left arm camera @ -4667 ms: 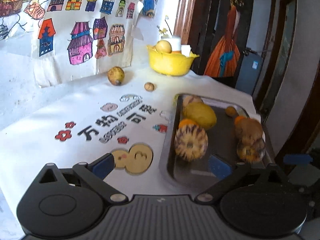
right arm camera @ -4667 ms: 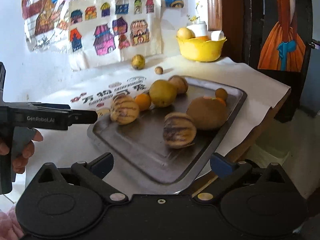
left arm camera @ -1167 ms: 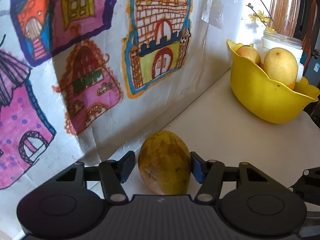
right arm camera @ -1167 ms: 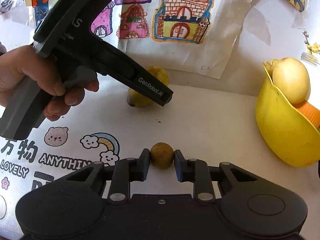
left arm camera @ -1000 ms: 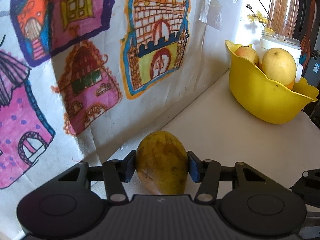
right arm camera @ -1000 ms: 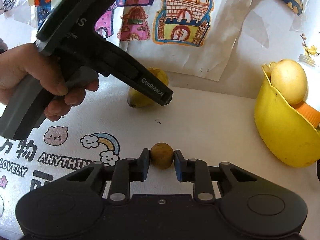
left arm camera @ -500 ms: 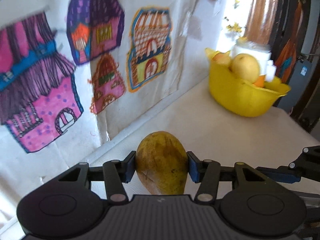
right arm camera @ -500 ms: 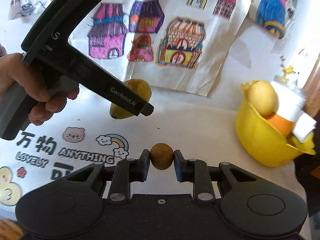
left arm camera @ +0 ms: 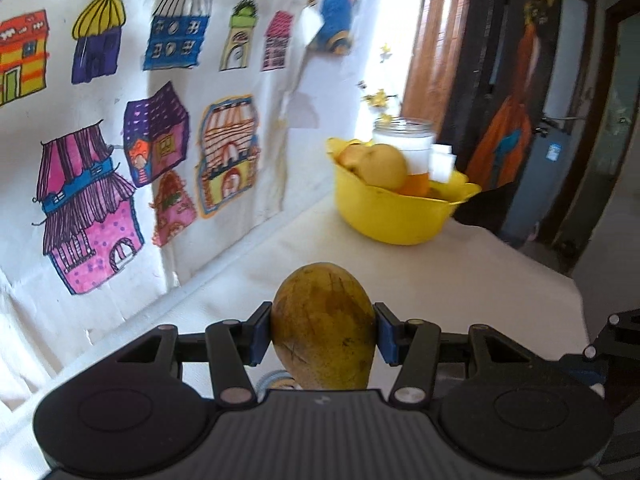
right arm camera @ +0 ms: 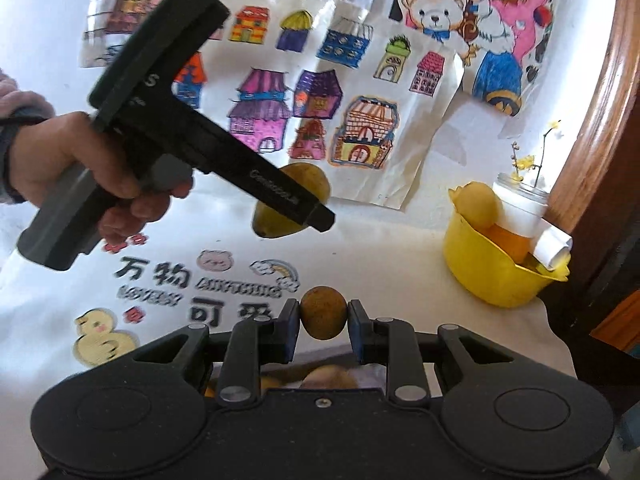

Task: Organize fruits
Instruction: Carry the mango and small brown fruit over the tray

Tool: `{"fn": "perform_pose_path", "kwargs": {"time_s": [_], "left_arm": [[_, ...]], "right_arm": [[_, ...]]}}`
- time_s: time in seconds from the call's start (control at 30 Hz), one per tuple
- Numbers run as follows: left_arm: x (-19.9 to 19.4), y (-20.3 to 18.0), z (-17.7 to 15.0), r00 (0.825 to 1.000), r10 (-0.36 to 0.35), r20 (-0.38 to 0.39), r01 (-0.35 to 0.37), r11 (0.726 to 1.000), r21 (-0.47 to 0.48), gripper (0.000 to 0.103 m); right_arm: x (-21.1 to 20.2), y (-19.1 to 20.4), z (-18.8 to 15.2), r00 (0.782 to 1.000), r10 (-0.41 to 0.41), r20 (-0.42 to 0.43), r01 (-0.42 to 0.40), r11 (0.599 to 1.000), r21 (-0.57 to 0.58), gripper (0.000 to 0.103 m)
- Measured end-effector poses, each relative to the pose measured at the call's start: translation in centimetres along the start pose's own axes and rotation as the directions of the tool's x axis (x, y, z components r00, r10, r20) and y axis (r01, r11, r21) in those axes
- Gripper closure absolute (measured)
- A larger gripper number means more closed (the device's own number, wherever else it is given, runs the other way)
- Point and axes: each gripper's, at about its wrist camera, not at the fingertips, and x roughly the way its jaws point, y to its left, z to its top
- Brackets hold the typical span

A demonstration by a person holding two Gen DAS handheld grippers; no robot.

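My left gripper (left arm camera: 323, 334) is shut on a yellow-brown mango (left arm camera: 324, 326) and holds it in the air above the white table; the mango also shows in the right wrist view (right arm camera: 308, 182), partly behind the left gripper's body (right arm camera: 224, 156). My right gripper (right arm camera: 323, 320) is shut on a small round brown fruit (right arm camera: 323, 312), lifted above the table. A yellow bowl (left arm camera: 388, 216) with several fruits stands at the back right, also in the right wrist view (right arm camera: 484, 276). Some fruits (right arm camera: 320, 378) show dimly below the right gripper.
Children's drawings (left arm camera: 160, 160) hang on the wall behind the table. A white jar (left arm camera: 404, 140) with a flower sprig stands behind the bowl. The tablecloth (right arm camera: 192, 280) has printed characters and cartoons. A wooden door frame (left arm camera: 436, 40) is at the right.
Both grippers have risen and pulled back from the wall with their fruits held. The bowl and the drawings look farther away.
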Motion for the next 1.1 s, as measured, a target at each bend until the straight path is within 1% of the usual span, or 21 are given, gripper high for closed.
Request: {"fn": "perform_pose_path", "kwargs": {"time_s": [0.1, 0.2, 0.3, 0.43, 0.6, 0.73, 0.97, 1.1], "left_arm": [[-1.1, -0.9, -1.0, 0.999, -0.035, 0.006, 0.035, 0.999, 0.008, 0.047], [-2.5, -1.7, -2.0, 0.998, -0.057, 0.015, 0.056, 0.998, 0.031, 0.047], [-3.9, -2.3, -3.3, 0.997, -0.074, 0.020, 0.073, 0.997, 0.028, 0.047], [-6.2, -2.9, -4.7, 0.995, -0.099, 0.006, 0.099, 0.995, 0.005, 0.047], [-8.8, -3.8, -6.7, 0.991, -0.137, 0.002, 0.137, 0.990, 0.029, 0.047], [-10.8, -4.1, -9.0, 0.984, -0.177, 0.009, 0.177, 0.984, -0.013, 0.047], [-13.2, -4.9, -13.3, 0.974, -0.224, 0.018, 0.224, 0.974, -0.020, 0.047], [-13.7, -4.9, -15.1, 0.974, -0.228, 0.011, 0.228, 0.974, -0.018, 0.047]], "right_arm": [[-2.3, 1.0, -0.7, 1.000, -0.006, 0.016, 0.006, 1.000, 0.005, 0.075], [-4.6, 2.1, -1.3, 0.999, -0.018, 0.037, 0.017, 1.000, 0.020, 0.075], [-6.7, 3.2, -1.9, 0.998, -0.036, 0.050, 0.034, 0.999, 0.037, 0.075], [-9.2, 4.8, -3.0, 0.997, -0.050, 0.057, 0.045, 0.996, 0.079, 0.075], [-11.7, 6.9, -5.3, 0.996, -0.059, 0.063, 0.050, 0.989, 0.140, 0.075], [-13.1, 8.7, -7.3, 0.995, -0.059, 0.078, 0.043, 0.981, 0.189, 0.075], [-14.3, 10.8, -10.5, 0.994, -0.070, 0.085, 0.044, 0.961, 0.272, 0.075], [-14.7, 11.9, -11.7, 0.990, -0.113, 0.087, 0.085, 0.958, 0.272, 0.075]]}}
